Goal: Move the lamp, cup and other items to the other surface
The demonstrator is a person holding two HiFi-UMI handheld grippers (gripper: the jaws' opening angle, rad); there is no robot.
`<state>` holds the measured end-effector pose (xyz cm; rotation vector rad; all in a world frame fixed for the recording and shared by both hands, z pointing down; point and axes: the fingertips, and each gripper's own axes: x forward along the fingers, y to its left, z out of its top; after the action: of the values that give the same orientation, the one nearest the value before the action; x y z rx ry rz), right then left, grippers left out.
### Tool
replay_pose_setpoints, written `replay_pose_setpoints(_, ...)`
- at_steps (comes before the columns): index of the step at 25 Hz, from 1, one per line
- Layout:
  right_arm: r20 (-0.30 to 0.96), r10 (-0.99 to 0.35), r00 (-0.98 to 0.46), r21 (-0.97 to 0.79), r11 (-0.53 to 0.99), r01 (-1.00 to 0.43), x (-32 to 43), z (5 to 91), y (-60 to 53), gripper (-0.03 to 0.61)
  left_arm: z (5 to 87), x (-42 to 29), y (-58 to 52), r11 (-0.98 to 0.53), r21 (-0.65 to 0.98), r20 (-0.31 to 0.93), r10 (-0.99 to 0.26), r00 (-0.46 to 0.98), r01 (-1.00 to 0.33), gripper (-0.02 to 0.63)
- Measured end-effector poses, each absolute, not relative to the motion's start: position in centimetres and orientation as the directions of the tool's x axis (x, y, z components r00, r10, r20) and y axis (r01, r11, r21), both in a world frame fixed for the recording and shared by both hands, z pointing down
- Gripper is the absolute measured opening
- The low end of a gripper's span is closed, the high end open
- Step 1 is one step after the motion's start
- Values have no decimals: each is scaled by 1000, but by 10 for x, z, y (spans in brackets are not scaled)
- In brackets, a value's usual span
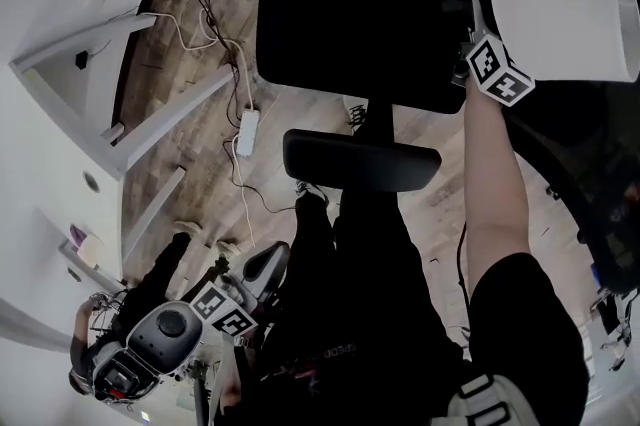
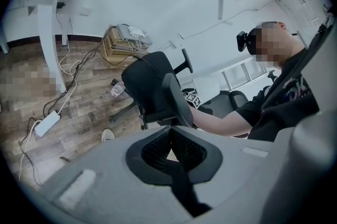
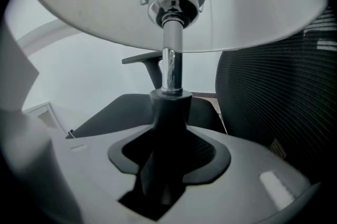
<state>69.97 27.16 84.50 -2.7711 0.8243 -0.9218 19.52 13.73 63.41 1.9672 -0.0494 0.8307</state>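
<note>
The lamp [image 1: 565,9] has a white shade, a chrome stem and a black neck. In the right gripper view its shade [image 3: 105,12] fills the top and the black neck runs down between the jaws. My right gripper [image 3: 168,128] is shut on that neck. In the head view it sits at the upper right [image 1: 476,34], its tips hidden by the shade, above the black chair. My left gripper [image 1: 105,379] is low at the bottom left. In its own view the left gripper [image 2: 169,136] has its pads together, with nothing between them. No cup shows.
A black office chair [image 1: 360,4] with its headrest [image 1: 360,159] stands right in front of me. White desk legs [image 1: 150,114] rise at the left, with a power strip and cables [image 1: 247,131] on the wood floor. A mesh chair back [image 3: 279,91] is close on the right.
</note>
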Motion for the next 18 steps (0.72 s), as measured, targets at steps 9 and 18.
replay_pose_setpoints(9, 593, -472, 652, -179, -867, -465, 681, 861, 279, 233, 634, 186, 141, -518, 771, 552, 257, 793, -369, 0)
replay_pose_setpoints(18, 658, -468, 590, -170, -856, -489, 641, 859, 288, 215, 625, 176, 135, -498, 790, 523, 245, 816, -357, -1)
